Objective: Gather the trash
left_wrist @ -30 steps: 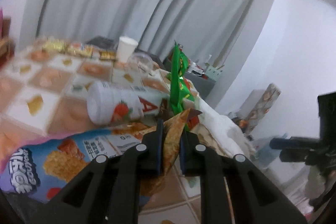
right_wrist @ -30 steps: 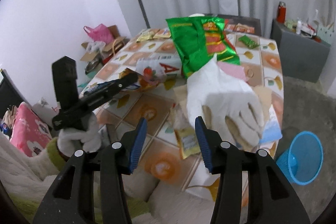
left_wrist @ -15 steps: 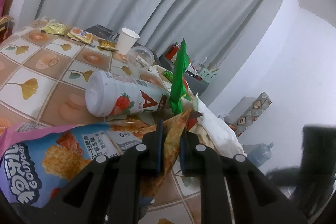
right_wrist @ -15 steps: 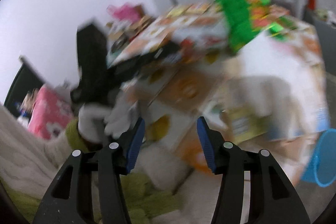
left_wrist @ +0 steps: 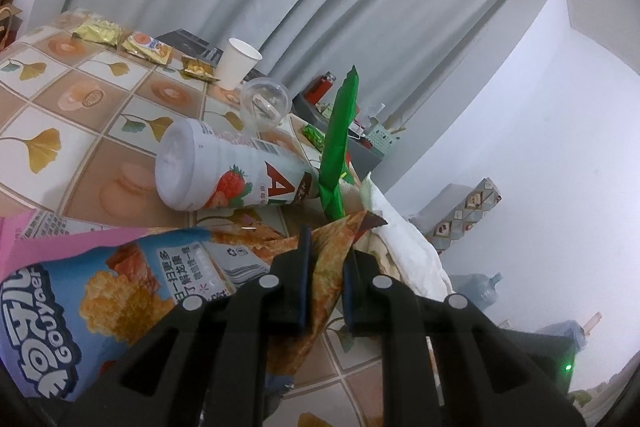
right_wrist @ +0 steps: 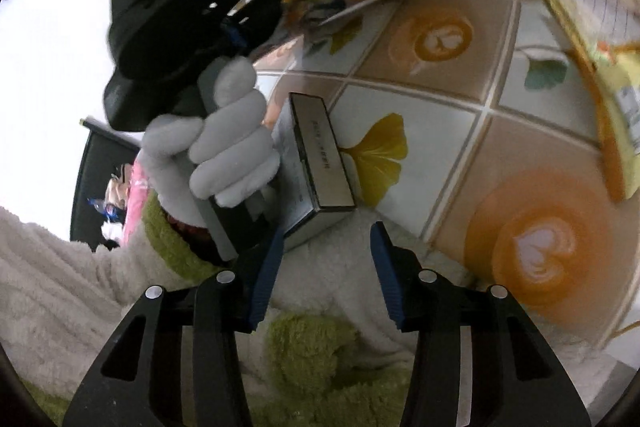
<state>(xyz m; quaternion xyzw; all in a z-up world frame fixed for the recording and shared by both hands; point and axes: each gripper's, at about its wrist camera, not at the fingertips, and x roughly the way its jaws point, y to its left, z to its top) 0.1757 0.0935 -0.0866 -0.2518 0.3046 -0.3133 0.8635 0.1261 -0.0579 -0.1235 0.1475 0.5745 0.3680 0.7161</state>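
1. Trash covered the tiled table (left_wrist: 72, 131); a pink and blue snack bag (left_wrist: 100, 291) lay at the seven o'clock side of the left wrist view, and its orange crumpled corner was pinched between the nearly closed jaws of the left gripper (left_wrist: 326, 283).
2. Beyond that corner, at about eleven o'clock from the jaws, a white strawberry bottle (left_wrist: 224, 175) lay on its side; a green wrapper (left_wrist: 340, 143) stood up at twelve o'clock, with a white crumpled tissue (left_wrist: 404, 239) at one o'clock.
3. Farther back sat a clear plastic cup (left_wrist: 264, 103), a white paper cup (left_wrist: 238, 63) and small yellow packets (left_wrist: 100, 31) (all near the table's far edge).
4. In the right wrist view the right gripper (right_wrist: 326, 267) pointed down at the table's near edge; its blue-padded jaws, which had just been closing a little, stood apart with nothing between them.
5. A silver flat box (right_wrist: 320, 163) lay at twelve o'clock from those jaws; a grey-gloved hand (right_wrist: 212, 147) at ten o'clock gripped the left gripper's handle, just beside the box.
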